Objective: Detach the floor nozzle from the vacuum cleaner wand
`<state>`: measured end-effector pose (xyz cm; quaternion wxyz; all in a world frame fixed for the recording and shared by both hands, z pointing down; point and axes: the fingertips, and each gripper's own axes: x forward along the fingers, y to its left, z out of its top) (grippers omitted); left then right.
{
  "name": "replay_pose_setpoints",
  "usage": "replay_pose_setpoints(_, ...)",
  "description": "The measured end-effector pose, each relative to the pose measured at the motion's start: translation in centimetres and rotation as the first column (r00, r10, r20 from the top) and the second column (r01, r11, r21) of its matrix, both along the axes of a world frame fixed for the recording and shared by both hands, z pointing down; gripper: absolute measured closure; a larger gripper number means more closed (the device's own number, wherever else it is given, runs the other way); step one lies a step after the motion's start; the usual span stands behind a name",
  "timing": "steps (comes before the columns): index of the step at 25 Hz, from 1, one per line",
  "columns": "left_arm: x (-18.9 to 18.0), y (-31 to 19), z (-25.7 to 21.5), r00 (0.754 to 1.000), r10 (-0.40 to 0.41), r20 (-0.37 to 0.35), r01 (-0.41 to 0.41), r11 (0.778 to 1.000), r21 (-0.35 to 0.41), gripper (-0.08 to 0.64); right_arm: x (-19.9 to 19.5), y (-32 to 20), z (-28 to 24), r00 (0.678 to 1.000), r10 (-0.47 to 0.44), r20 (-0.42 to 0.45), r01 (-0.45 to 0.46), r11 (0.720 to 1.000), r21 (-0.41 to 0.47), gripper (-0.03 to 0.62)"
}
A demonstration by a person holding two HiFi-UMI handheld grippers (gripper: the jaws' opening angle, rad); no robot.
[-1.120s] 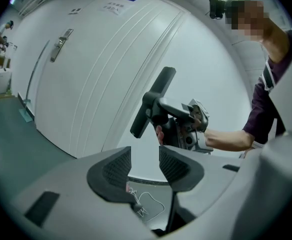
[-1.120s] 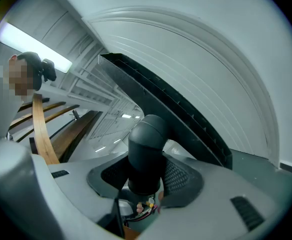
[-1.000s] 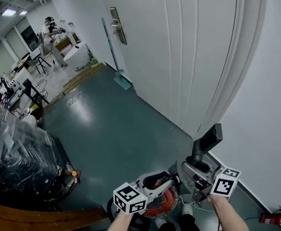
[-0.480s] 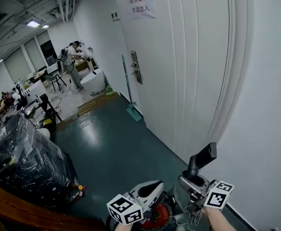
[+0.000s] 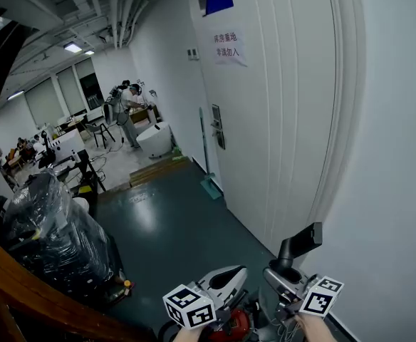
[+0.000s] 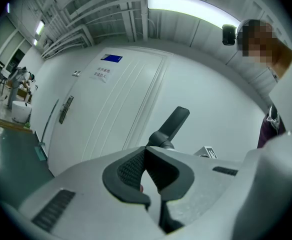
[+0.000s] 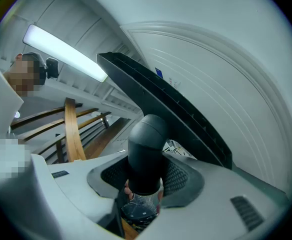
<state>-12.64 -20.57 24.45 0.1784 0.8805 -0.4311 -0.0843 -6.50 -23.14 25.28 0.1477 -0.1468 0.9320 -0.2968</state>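
The black floor nozzle [image 5: 298, 243] stands tilted up in front of the white wall, off any wand. My right gripper [image 5: 283, 276] is shut on the nozzle's round neck [image 7: 146, 154], and the long nozzle head [image 7: 171, 109] runs across above the jaws. My left gripper [image 5: 229, 278] is beside it to the left. Its jaws have just closed and are shut [image 6: 145, 159] with nothing between them; the nozzle [image 6: 172, 127] shows beyond them. The red vacuum cleaner body [image 5: 238, 325] lies on the floor below both grippers.
A white double door [image 5: 265, 120] with a paper notice and the white wall fill the right. A teal dustpan [image 5: 209, 185] leans by the door. A plastic-wrapped pile [image 5: 51, 241] and a wooden handrail [image 5: 23, 291] are at the left. People [image 5: 128, 105] stand at the far end.
The head view has tipped upward, bringing the notice and the ceiling into view. Both grippers rose with it and the nozzle stays in the right gripper.
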Motion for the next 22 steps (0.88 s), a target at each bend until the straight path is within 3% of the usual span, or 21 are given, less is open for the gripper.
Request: replay_pose_setpoints(22, -1.5, 1.3, -0.4, 1.000, -0.015, 0.006, 0.015, 1.000, 0.012, 0.557, -1.8, 1.0, -1.1, 0.999, -0.017, 0.028, 0.017, 1.000, 0.014, 0.411)
